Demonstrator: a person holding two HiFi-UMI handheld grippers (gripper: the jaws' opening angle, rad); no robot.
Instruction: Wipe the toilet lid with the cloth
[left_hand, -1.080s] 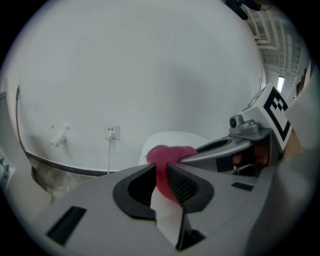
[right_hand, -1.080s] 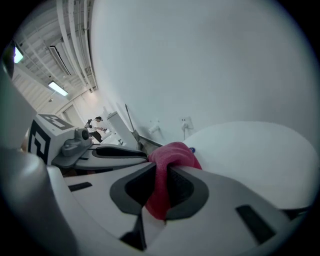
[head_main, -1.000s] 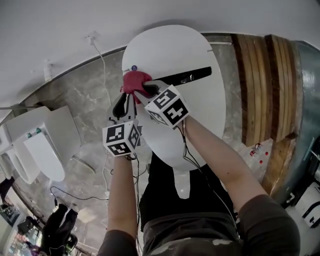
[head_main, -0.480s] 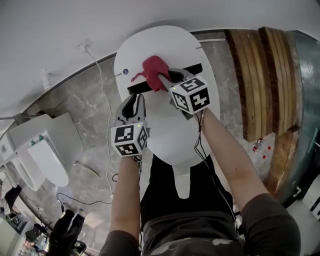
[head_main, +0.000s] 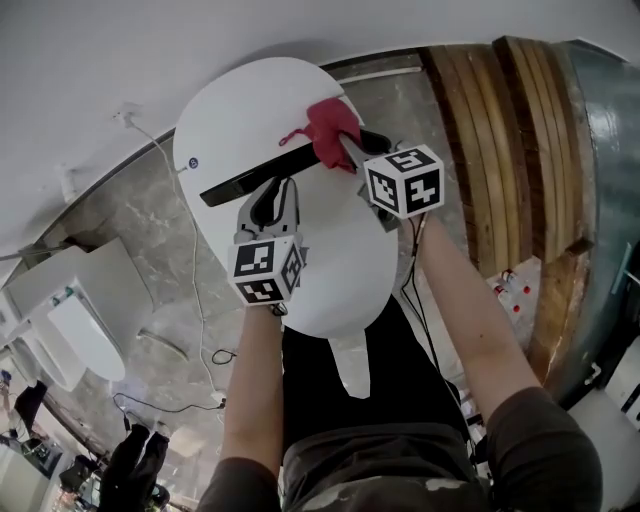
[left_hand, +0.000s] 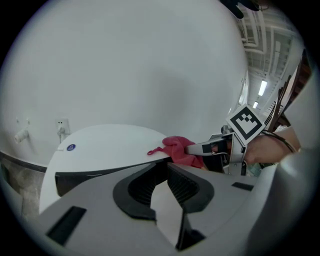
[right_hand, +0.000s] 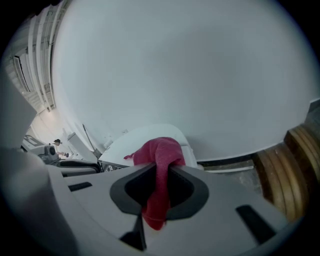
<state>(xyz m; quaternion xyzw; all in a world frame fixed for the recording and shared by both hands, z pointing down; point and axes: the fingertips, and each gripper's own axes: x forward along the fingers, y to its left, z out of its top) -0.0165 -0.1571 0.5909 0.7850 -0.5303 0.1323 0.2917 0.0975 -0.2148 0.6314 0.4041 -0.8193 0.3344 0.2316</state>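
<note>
The white toilet lid (head_main: 250, 120) lies below me, crossed by a black band (head_main: 240, 185). A red cloth (head_main: 328, 125) rests at the band's right end, near the lid's far right edge. My right gripper (head_main: 345, 148) is shut on the cloth. In the right gripper view the cloth (right_hand: 159, 150) hangs pinched between the jaws of the right gripper (right_hand: 159, 170), with the lid (right_hand: 145, 137) beyond. My left gripper (head_main: 275, 190) hovers over the lid's middle, its jaws a narrow gap apart and empty. From the left gripper (left_hand: 166, 167) I see the lid (left_hand: 110, 145) and the cloth (left_hand: 177, 149).
A white wall runs behind the toilet. Wooden slats (head_main: 500, 150) stand to the right, with small red-capped bottles (head_main: 510, 295) below them. A white cable (head_main: 190, 300) trails over the marble floor on the left, past other white fixtures (head_main: 80, 320).
My right gripper has carried the cloth from the lid's left side, near the blue badge, across to its right end. The left gripper drifted rightward over the lid.
</note>
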